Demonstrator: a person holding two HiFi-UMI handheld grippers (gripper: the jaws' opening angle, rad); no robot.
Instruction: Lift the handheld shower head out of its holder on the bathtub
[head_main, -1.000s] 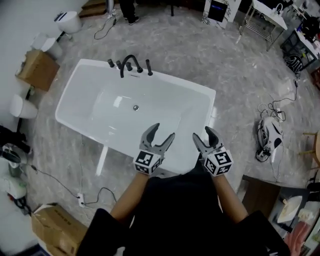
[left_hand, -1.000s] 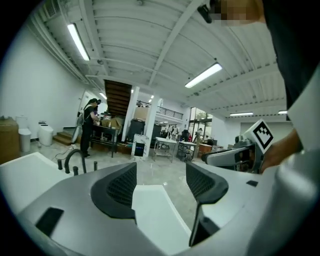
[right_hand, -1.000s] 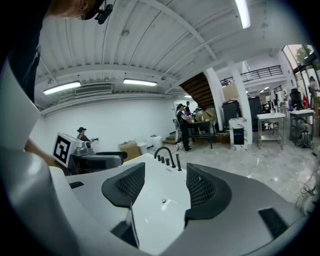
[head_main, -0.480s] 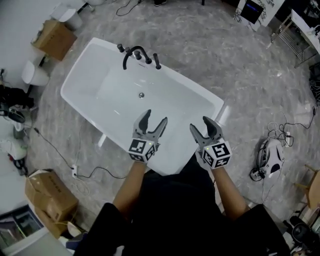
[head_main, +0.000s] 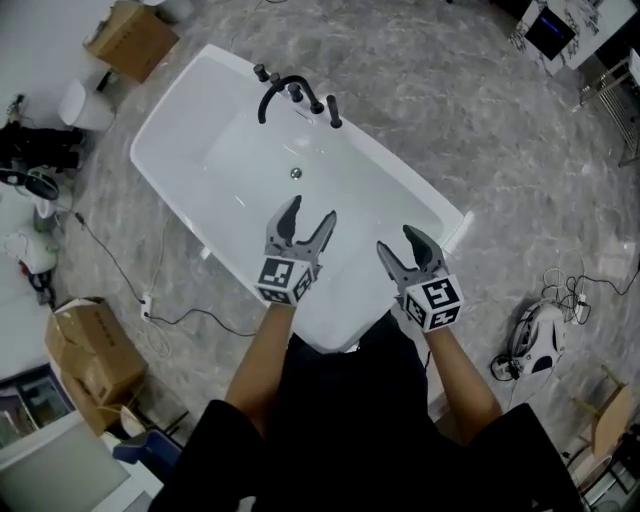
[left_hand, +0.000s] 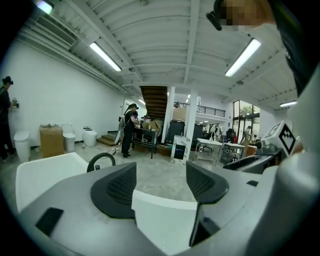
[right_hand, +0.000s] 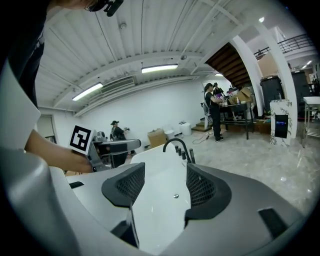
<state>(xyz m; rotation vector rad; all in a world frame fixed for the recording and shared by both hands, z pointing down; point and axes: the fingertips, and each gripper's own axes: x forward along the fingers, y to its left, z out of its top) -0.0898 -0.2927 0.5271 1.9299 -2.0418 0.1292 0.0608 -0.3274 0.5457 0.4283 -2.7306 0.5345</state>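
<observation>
The white bathtub (head_main: 180, 100) lies diagonally below me in the head view. On its far rim stand a black arched spout (head_main: 282, 88) and, right of it, the upright black handheld shower head (head_main: 333, 112) in its holder. My left gripper (head_main: 309, 212) and right gripper (head_main: 400, 242) hover over the tub's near end, both open and empty, well short of the fittings. In the right gripper view the spout (right_hand: 175, 145) and shower head (right_hand: 192, 156) show beyond the open right gripper (right_hand: 161, 187). The left gripper (left_hand: 160, 185) faces the tub rim (left_hand: 45, 172), with the spout (left_hand: 100, 161) at left.
Cardboard boxes (head_main: 135, 35) (head_main: 85, 345) sit left of the tub, and a cable (head_main: 150, 300) trails over the marble floor. A white appliance with cords (head_main: 535, 335) lies at the right. A person (left_hand: 129, 127) stands at a far table.
The tub has slid up and left in the head view and turned more diagonal as I stepped around its near end. Both grippers stay open at about the same height.
</observation>
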